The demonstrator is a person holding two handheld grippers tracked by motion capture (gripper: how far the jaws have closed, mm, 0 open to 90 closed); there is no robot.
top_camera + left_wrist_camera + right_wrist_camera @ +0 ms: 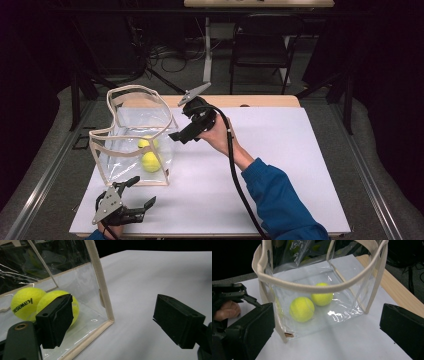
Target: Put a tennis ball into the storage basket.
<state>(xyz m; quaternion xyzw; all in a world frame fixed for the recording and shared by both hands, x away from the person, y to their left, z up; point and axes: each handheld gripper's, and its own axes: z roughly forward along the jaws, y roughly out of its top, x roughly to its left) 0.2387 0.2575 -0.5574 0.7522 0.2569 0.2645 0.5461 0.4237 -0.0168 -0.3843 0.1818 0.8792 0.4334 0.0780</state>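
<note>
High view: a clear plastic tote bag [134, 140] with cream trim stands upright near the left edge of the white surface [270, 150], its mouth open to the top, and two yellow tennis balls [149, 155] lie on its floor, touching or nearly touching each other. The bag's stiff walls and cream handles [131, 91] keep it open without help, which probably explains why neither claw grips it.

The right claw [175, 136] hangs in the air just beside the bag's right wall, level with its upper part and pointing toward it; its jaws are released, spread wide, with nothing between them. From the right gripper view the balls [310, 305] sit ahead and below, seen through the transparent wall between the two jaws, with the handle loop [317, 287] crossing in front.

The left claw [135, 192] rests low at the near left corner of the surface, just in front of the bag, also released and empty. In the left gripper view its jaws stand far apart; the bag's near corner seam [102, 287] rises between them, and the balls [25, 303] lie behind the wall to the left, one marked with black lettering.

By this layout, the balls look already deposited, and the open right claw suits having let one go.
</note>
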